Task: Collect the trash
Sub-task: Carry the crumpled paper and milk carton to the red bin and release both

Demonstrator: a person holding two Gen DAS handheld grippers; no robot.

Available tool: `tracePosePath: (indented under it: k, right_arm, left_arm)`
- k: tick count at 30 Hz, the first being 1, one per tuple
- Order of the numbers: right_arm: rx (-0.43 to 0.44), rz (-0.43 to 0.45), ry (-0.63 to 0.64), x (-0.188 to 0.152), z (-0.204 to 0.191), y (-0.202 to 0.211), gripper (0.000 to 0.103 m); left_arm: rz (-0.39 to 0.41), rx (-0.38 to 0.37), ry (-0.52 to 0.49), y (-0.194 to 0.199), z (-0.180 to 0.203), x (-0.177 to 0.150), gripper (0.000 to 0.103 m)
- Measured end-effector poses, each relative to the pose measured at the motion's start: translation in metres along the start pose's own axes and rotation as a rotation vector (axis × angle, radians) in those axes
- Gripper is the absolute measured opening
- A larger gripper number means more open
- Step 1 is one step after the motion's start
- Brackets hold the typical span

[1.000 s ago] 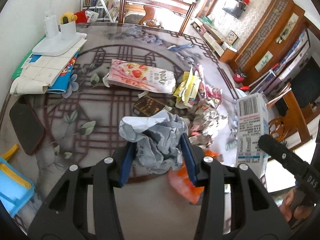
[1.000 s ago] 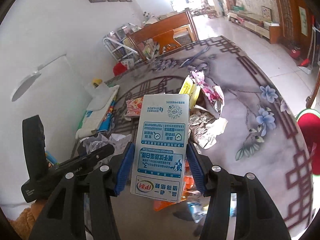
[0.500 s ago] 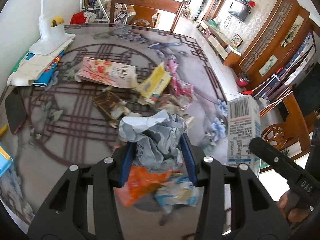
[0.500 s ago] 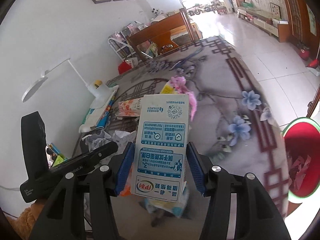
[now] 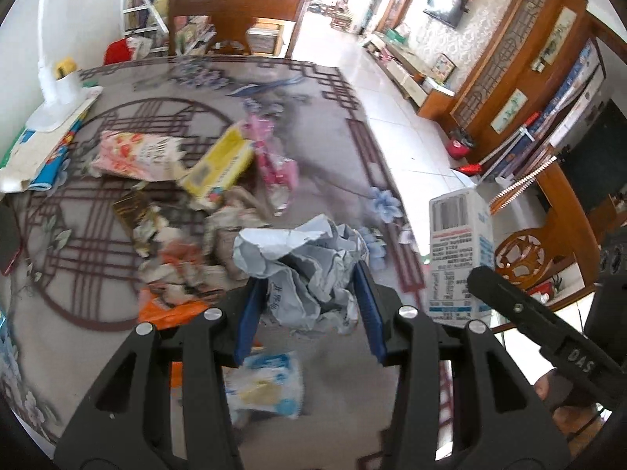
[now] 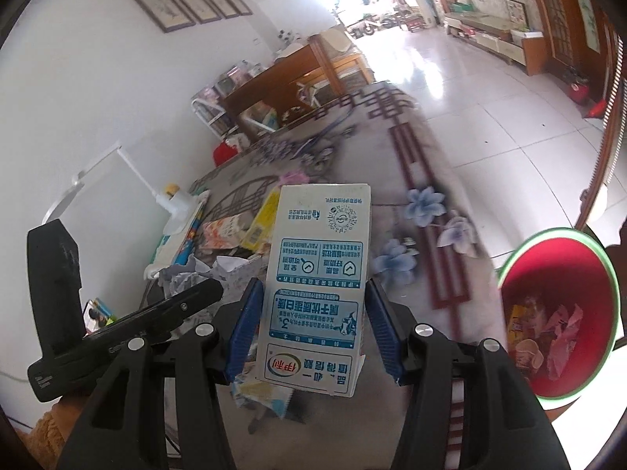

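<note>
a: clamping crumpled grey paper, the left gripper hangs above the table.
b: right gripper pinches a milk carton sideways; red bin beyond, wrappers farther off.

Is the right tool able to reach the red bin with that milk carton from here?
Probably yes. The right tool grips the milk carton, and the red bin sits open to its right with nothing between them.

"DAS" on the right claw's handle, large "3" on milk carton
</note>
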State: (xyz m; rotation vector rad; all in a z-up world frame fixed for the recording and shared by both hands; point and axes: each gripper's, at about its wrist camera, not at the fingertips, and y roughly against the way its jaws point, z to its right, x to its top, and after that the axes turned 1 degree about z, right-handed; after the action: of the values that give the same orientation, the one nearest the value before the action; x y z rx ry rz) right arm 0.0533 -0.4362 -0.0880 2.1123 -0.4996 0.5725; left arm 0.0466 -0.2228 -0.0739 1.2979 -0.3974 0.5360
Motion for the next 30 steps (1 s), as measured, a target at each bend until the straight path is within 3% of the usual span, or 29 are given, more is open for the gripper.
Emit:
tracePosePath:
  k: [9,16,26,30]
  right_arm:
    - [-0.082,0.042,-0.109,0.009,0.067,0.024,0.052]
    - [-0.188,0.084,-0.224,0.007,0.125,0.053,0.052]
    - [-0.313,0.136,-0.373,-0.011,0.190,0.099,0.052]
    - [-0.312,0.142,-0.425,-0.015,0.207,0.109,0.057]
  left_arm:
    - [-0.040,-0.077,-0.096,-0.025,0.064,0.009,0.043]
    - [-0.132,-0.183,-0.203,-0.066,0.132,-0.001,0.043]
    - [-0.274,-0.268,-0.338,-0.123,0.205,-0.019,0.043]
    - [-0.289,-0.279,-0.349,-0.130,0.219,-0.020,0.067]
